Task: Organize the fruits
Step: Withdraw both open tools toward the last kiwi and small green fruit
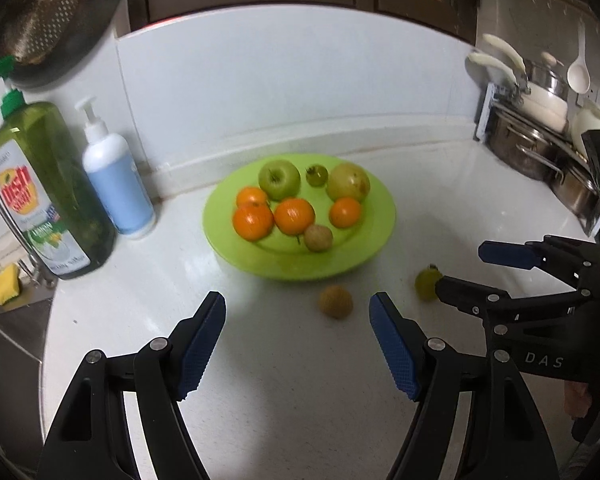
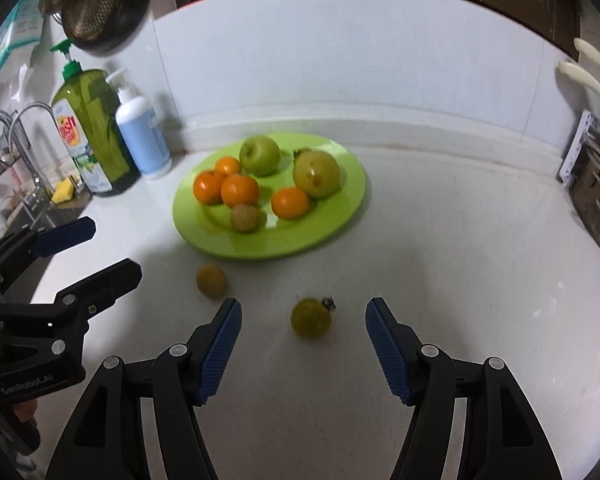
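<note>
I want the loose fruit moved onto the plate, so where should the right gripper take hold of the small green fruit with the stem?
Grip the green fruit across its round middle, coming down from above and the near side. The right gripper is open and already straddles it. The stem sticks out at the far right, so keep the pads off that end.

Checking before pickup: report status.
Both tongs open, empty. Brown fruit and green fruit loose on counter, off plate. Nothing blocking.
</note>
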`<state>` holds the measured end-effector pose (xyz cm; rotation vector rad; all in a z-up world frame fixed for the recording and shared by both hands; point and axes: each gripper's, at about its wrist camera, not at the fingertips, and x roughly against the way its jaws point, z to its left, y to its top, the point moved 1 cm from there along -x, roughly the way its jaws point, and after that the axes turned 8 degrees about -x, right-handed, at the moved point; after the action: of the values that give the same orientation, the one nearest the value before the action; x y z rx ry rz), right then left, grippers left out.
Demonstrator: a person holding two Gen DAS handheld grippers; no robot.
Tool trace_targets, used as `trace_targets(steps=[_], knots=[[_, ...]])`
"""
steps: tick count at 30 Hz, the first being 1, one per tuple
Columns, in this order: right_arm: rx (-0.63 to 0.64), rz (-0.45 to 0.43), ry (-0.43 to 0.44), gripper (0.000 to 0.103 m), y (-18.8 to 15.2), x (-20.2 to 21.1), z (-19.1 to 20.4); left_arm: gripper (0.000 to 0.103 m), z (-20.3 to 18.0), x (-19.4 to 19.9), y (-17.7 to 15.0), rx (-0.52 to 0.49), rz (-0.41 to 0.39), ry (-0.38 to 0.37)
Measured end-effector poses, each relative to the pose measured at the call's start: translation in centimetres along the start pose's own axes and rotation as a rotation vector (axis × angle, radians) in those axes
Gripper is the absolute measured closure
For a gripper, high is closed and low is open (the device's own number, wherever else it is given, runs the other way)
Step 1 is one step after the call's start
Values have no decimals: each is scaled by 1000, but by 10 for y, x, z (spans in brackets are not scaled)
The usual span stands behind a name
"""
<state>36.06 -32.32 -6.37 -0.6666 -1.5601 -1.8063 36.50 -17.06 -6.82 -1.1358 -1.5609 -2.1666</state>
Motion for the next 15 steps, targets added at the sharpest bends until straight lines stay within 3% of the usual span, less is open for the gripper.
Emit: trace_targets(steps=[11,15], knots=[[-20,55,-15,38,-13,-19,-8,30,-9,-32,-11,-45,35,-51],[-30,75,-11,47,-15,-26,-10,36,-13,-43,-7,-49,39,-81]])
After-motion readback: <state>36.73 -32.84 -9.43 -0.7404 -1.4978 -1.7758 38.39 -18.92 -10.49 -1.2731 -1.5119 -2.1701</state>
